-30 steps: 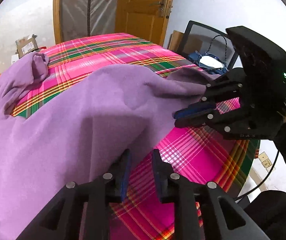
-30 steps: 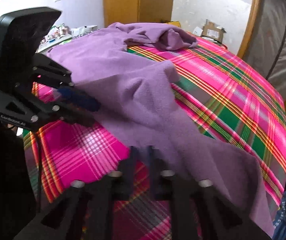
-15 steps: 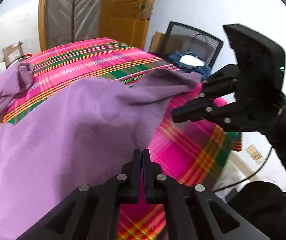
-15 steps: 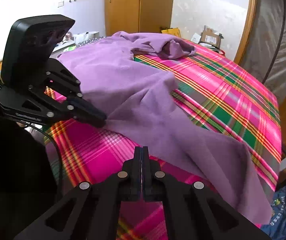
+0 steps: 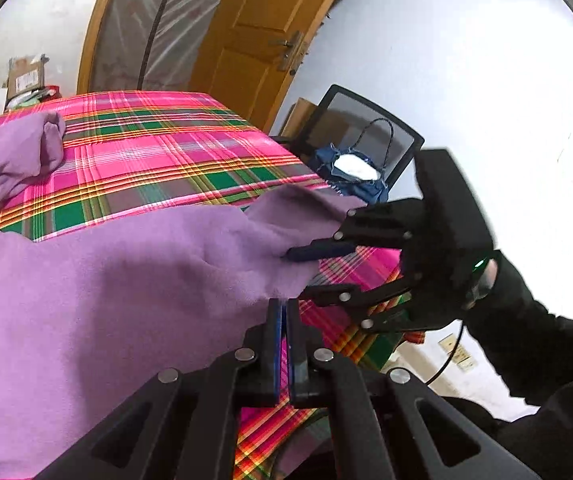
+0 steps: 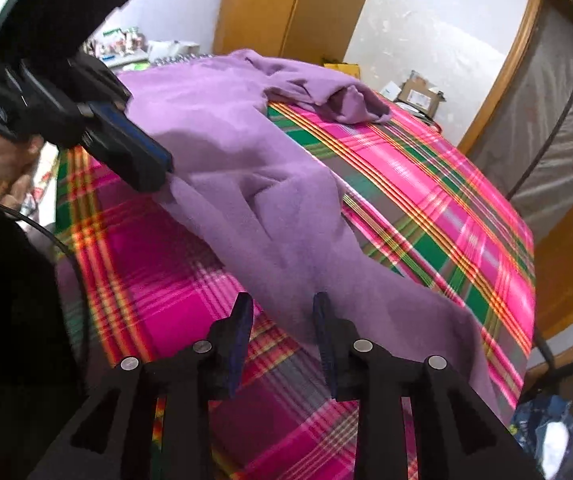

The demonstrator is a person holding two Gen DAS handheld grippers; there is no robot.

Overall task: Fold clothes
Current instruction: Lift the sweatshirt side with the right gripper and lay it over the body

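Purple fleece garment lay spread, unfolded, over the pink plaid-covered worktop. We had our left gripper clamped on its near hem, while our right gripper had just been opening, fabric loose between its fingers (no pinch). Every fold remained undone, we judged.

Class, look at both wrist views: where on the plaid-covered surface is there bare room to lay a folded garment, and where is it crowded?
Free: the plaid cloth on the door side of the purple garment, and a smaller pink patch near the person, between the two grippers. Crowded: the garment's side and its near edge, where the left gripper pinches the fabric and the right gripper is opening over it.
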